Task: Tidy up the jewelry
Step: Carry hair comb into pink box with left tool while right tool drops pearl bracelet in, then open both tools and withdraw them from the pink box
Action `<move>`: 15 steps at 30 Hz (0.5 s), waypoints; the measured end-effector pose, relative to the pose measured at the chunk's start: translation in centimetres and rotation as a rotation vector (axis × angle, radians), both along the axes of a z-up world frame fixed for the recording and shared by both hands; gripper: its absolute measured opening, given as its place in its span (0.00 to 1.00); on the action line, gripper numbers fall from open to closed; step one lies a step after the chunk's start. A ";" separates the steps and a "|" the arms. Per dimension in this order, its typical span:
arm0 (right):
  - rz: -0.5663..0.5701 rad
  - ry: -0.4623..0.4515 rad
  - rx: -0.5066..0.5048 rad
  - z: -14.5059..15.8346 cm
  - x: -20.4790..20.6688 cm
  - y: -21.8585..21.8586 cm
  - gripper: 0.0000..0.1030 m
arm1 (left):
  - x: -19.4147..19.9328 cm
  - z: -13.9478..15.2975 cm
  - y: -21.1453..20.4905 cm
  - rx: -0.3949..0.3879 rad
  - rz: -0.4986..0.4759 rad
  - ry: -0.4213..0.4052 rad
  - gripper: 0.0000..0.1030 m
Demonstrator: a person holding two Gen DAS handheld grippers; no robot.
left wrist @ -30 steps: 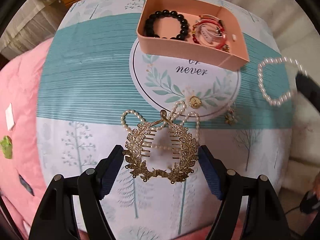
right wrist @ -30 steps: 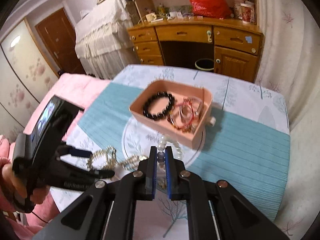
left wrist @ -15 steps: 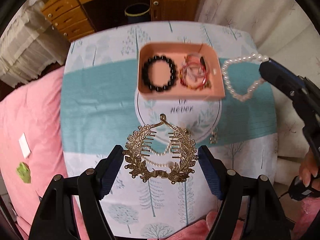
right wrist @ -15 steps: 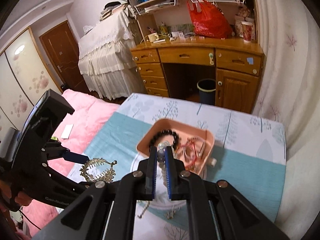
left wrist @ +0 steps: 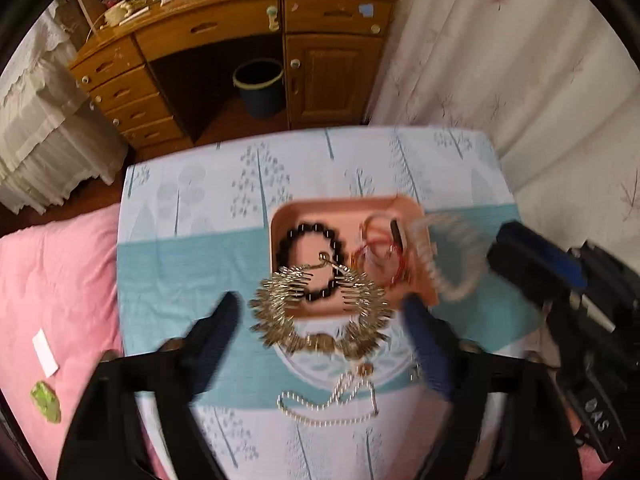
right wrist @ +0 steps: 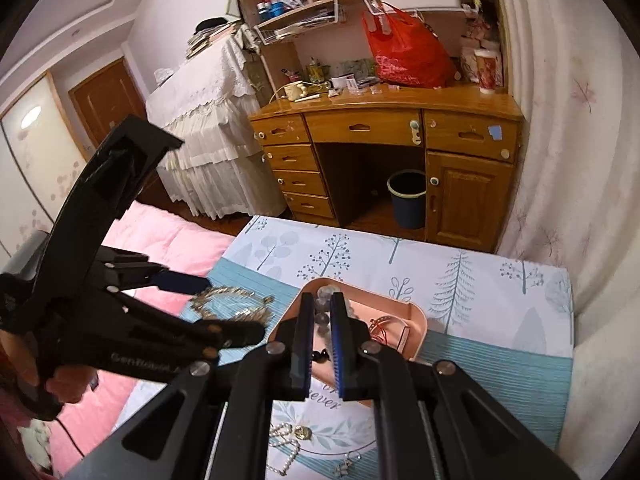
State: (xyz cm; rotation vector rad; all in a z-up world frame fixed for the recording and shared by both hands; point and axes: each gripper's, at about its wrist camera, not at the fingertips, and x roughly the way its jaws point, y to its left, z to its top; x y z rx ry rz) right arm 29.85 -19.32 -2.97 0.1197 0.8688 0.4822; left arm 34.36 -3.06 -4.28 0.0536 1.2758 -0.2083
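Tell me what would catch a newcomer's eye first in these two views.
The gold leaf-shaped hair comb comes first: it shows blurred between the wide-open left tongs, touching neither pad, over the near edge of the pink tray. Next, the white pearl bracelet hangs blurred from the right tongs by the tray's right rim; their jaws have just been opening. A pearl necklace lies loose on the tree-print cloth below.

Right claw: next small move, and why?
Probably shift the right claw a little toward the middle of the tray before it opens wider. Its jaws have just been opening with the pearl bracelet between them. In the left wrist view the bracelet hangs across the tray's right rim, so dropped here it may land half outside.
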 end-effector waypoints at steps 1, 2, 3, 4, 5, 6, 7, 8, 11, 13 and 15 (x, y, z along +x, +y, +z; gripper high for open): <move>-0.012 0.010 0.004 -0.2 0.2 -0.2 0.28 | 0.2 -0.1 0.0 0.005 0.004 -0.007 0.99; -0.029 0.018 0.006 -0.4 0.2 -0.5 0.30 | 0.5 -0.1 0.0 0.012 0.002 -0.014 0.99; -0.043 0.023 0.005 -0.6 0.2 -0.8 0.30 | 0.6 -0.2 0.1 0.009 -0.002 -0.011 0.99; -0.051 0.030 0.004 -0.8 0.2 -1.0 0.30 | 0.7 -0.3 0.1 0.006 -0.003 -0.006 0.99; -0.063 0.040 0.004 -1.0 0.1 -1.2 0.30 | 0.8 -0.5 0.2 0.002 -0.004 0.001 0.99; -0.073 0.047 0.004 -1.1 0.0 -1.3 0.30 | 0.8 -0.7 0.3 -0.001 -0.005 0.006 0.99; -0.089 0.055 0.007 -1.3 -0.1 -1.6 0.30 | 0.8 -0.9 0.5 -0.002 -0.009 0.012 0.99; -0.100 0.064 0.012 -1.5 -0.3 -1.7 0.30 | 0.7 -1.0 0.7 -0.003 -0.010 0.014 0.99; -0.132 0.109 0.036 -2.3 -0.9 -2.4 0.30 | 0.3 -1.3 1.3 -0.018 -0.014 0.013 0.99; -0.151 0.137 0.040 -2.8 -1.4 -2.6 0.30 | -0.2 -1.6 1.7 -0.026 -0.023 0.009 0.99; -0.173 0.173 0.042 -3.5 -2.0 -2.9 0.30 | -0.9 -1.8 2.1 -0.025 -0.041 0.004 0.99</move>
